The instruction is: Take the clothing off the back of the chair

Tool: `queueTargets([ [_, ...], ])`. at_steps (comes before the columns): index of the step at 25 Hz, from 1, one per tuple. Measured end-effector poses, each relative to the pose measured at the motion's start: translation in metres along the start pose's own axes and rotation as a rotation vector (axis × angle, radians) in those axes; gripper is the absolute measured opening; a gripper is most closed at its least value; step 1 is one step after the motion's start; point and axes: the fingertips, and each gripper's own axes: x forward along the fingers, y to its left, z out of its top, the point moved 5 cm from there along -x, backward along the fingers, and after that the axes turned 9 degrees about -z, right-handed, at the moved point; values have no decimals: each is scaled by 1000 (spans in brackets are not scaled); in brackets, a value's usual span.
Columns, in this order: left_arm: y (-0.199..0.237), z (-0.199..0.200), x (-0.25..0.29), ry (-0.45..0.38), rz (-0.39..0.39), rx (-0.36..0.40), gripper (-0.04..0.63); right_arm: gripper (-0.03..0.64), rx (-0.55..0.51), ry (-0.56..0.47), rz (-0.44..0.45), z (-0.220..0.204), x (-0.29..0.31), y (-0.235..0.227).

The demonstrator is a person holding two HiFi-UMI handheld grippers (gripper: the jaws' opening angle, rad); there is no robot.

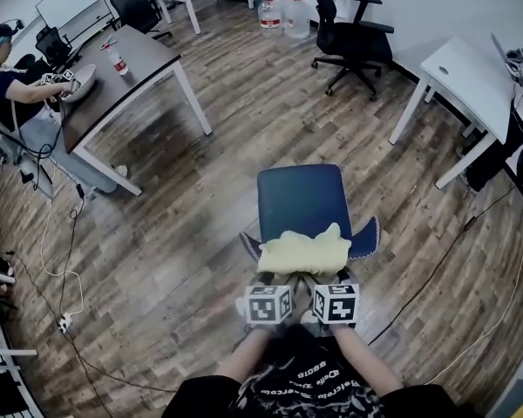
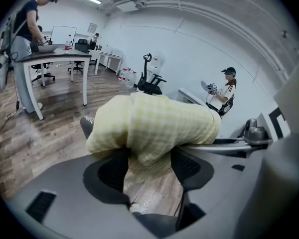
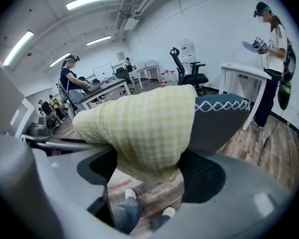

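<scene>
While the garment lies untaken, step in hand: the reach for the grasp, as I judge it; lifting is not yet begun.
Left gripper (image 2: 149, 171): jaws spread wide, a hanging fold of the cloth between them, the pads not pressing it.
Right gripper (image 3: 149, 171): likewise spread wide around a fold, nothing pinched.
Both in the head view: left gripper (image 1: 275, 286) and right gripper (image 1: 327, 284) sit side by side at lower centre, noses against the near edge of the cloth.
Clothing (image 1: 303, 252): pale yellow check, bunched and draped over the top of the chair back, just above the grippers in the frame.
Chair (image 1: 301, 198): dark blue seat at centre frame; white zigzag stitching edges its back in the right gripper view.
Next move calls for: closing both pairs of jaws on the folds, then raising the cloth clear of the back so it does not snag.
Writing, near: white print on the wearer's dark top at bottom centre, upside down and unreadable.
Writing, far: red labels on the bottles at upper centre, too small to read.
</scene>
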Motion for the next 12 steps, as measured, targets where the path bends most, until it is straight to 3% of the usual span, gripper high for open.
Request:
queueTargets([
  [2, 0, 2, 3, -1, -4, 12, 265, 377, 2, 7, 12, 3, 2, 0],
  [8, 5, 3, 8, -11, -50, -48, 242, 339, 0, 12, 38, 4, 6, 6],
  [12, -6, 1, 11, 6, -86, 3, 136, 222, -38, 24, 61, 0, 4, 12],
])
